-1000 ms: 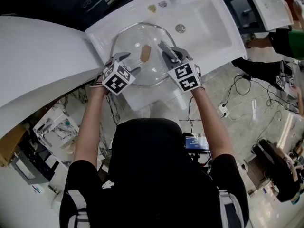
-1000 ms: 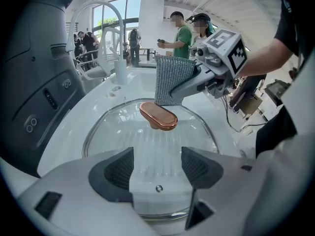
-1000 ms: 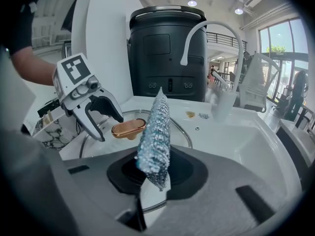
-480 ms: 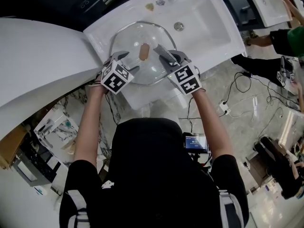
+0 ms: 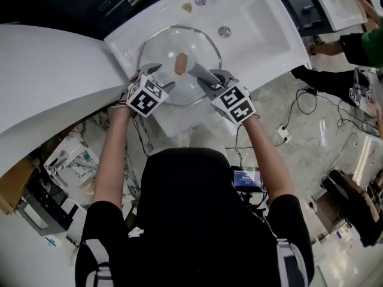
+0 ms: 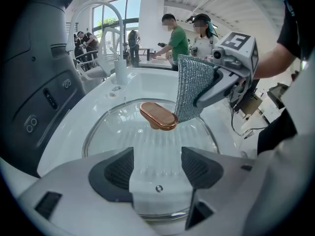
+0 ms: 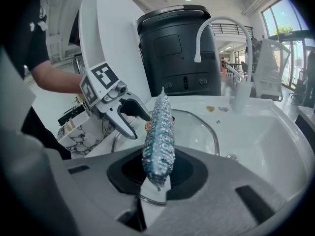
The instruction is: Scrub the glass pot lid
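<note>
Scrubber [image 7: 158, 136] stands beside lid knob [image 6: 158, 115], faucet [image 6: 120, 70] behind.

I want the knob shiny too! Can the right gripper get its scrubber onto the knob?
Probably yes. The right gripper holds the scrubber right beside the knob on the lid, and nothing shows between them.

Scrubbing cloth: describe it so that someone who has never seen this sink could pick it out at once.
In the white sink lies a large glass pot lid with a copper-coloured knob. Beside that knob, the right gripper is shut on the scrubbing cloth. It is the only silvery, sparkling mesh strip there.
</note>
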The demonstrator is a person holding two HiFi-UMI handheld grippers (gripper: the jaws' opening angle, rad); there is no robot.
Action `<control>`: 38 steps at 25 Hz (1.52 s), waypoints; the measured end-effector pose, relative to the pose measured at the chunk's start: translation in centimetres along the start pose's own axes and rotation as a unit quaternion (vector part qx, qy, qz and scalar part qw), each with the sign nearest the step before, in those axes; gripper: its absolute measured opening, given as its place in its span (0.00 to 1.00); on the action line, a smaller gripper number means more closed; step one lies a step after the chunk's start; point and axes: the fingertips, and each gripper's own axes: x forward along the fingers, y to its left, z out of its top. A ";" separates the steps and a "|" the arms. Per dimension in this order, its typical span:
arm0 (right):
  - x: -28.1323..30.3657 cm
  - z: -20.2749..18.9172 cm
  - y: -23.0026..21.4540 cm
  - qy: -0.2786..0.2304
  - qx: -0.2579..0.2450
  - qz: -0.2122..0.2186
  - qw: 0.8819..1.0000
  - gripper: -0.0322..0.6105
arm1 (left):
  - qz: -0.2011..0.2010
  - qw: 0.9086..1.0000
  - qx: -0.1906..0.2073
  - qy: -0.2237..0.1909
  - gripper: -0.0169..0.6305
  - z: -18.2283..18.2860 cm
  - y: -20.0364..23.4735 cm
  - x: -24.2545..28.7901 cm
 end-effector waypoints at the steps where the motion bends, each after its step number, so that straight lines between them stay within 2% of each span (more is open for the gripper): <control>1: 0.0 0.0 0.5 0.002 -0.002 0.007 1.000 0.15 | 0.000 1.000 0.000 0.000 0.45 0.0 0.0 -0.1; 12: -0.1 -1.2 4.2 0.027 -0.008 0.099 0.995 0.15 | 0.002 1.000 0.000 -0.001 0.45 0.0 -0.1 0.0; 15: -0.1 -1.9 4.3 0.037 -0.008 0.109 0.993 0.15 | 0.002 1.000 0.000 -0.001 0.45 -0.1 -0.1 0.0; 17: 0.0 -1.4 4.2 0.026 -0.001 0.112 0.993 0.15 | 0.001 1.000 -0.001 -0.003 0.45 0.0 -0.1 0.0; 38: 0.7 -0.3 -1.3 0.000 0.047 0.060 0.997 0.16 | 0.002 1.000 0.000 -0.010 0.45 -0.1 -0.1 -0.2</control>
